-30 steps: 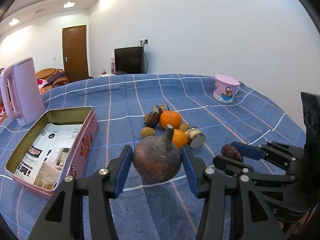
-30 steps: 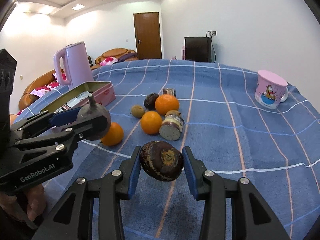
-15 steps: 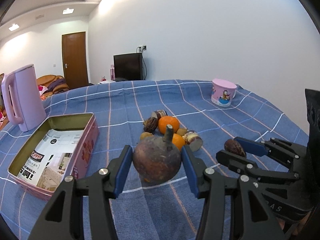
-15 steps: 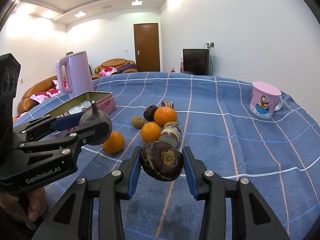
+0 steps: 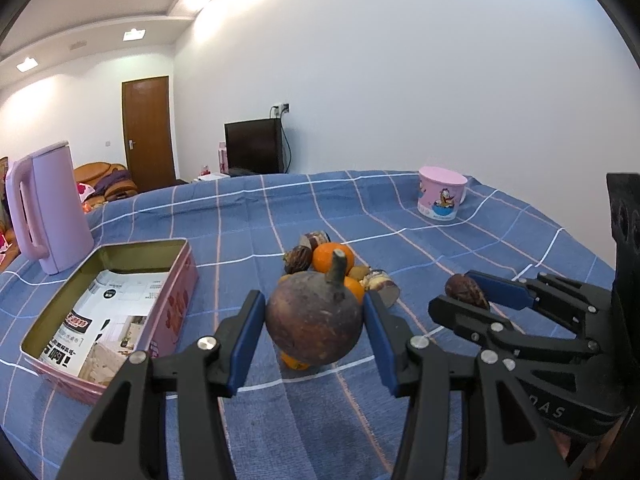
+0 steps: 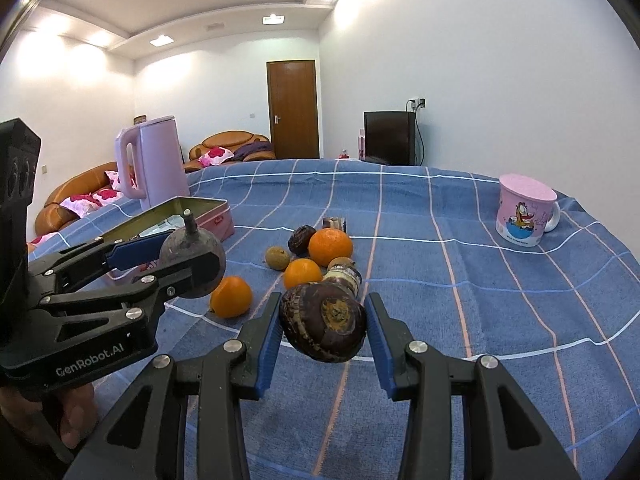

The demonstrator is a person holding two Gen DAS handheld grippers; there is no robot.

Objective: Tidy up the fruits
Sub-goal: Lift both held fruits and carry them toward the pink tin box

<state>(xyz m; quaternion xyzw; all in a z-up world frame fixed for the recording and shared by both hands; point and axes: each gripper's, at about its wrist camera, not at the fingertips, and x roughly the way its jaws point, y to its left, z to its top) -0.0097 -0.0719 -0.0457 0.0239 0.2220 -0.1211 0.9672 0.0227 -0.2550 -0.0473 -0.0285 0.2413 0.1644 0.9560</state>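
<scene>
1. While both grippers hang above the blue checked tablecloth (image 6: 500,300), each has a fruit pinched between its blue pads.
2. At the lower centre of the left wrist view, the left gripper (image 5: 314,322) is closed on a round purple-brown mangosteen (image 5: 314,322) whose stem points up.
3. At the lower centre of the right wrist view, the right gripper (image 6: 323,328) is closed on a dark wrinkled fruit (image 6: 323,328) with an orange-brown end facing the camera.
4. Mid-frame in the right wrist view, three oranges (image 6: 330,246) lie on the cloth with several small dark and brown fruits clustered around them.
5. An open pink tin (image 5: 176,300), lined with printed paper, sits at the left of the left wrist view, in front of a pink kettle (image 5: 50,208).
6. A pink cartoon mug (image 6: 524,210) stands at the right, well apart from the fruit.
</scene>
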